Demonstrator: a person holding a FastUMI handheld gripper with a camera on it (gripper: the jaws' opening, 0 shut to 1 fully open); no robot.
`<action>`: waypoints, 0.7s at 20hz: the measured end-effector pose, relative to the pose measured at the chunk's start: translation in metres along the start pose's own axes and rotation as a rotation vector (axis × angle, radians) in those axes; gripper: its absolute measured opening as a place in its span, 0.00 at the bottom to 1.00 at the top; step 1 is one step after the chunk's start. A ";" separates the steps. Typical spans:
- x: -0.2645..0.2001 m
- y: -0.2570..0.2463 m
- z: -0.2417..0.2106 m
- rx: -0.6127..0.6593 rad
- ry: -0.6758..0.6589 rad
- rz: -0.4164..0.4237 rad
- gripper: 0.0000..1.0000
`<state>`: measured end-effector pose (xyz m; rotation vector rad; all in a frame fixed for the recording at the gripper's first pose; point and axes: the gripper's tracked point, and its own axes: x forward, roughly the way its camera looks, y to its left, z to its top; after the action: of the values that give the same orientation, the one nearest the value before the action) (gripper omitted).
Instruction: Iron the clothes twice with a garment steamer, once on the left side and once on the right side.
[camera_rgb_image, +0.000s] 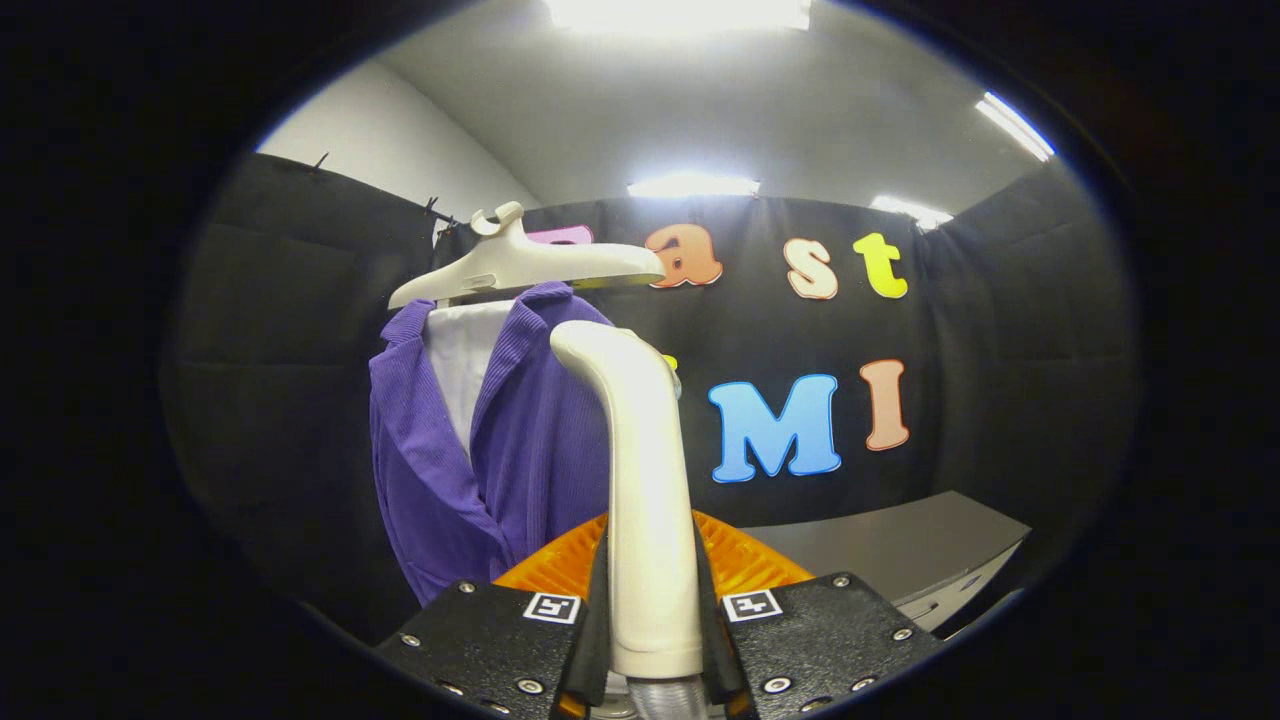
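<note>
A black cloth wall closes the booth under bright ceiling strips, with a grey desk (930, 545) to the far right; we hold the tongs (652, 640) clamped on the handle of the garment steamer (640, 470), both fingers pressing its pale stem, which rises straight ahead and curves at the top towards the left. The purple garment (440, 470) hangs on a pale hanger (520, 265) just beyond and left of the steamer head, over a white inner layer; whether head and cloth touch we cannot tell. We judge the steamer rigid, smooth and top-heavy, so the grip low on the stem must stay firm; the ribbed fabric looks soft and will likely swing under pressure.
</note>
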<state>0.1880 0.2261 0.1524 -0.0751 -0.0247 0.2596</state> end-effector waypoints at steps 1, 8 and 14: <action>0.002 0.004 0.000 -0.023 0.000 -0.004 0.37; 0.004 0.013 -0.019 -0.069 0.006 -0.038 0.37; -0.003 0.000 -0.054 -0.083 0.061 -0.060 0.37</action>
<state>0.1874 0.2216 0.0982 -0.1640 0.0225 0.1962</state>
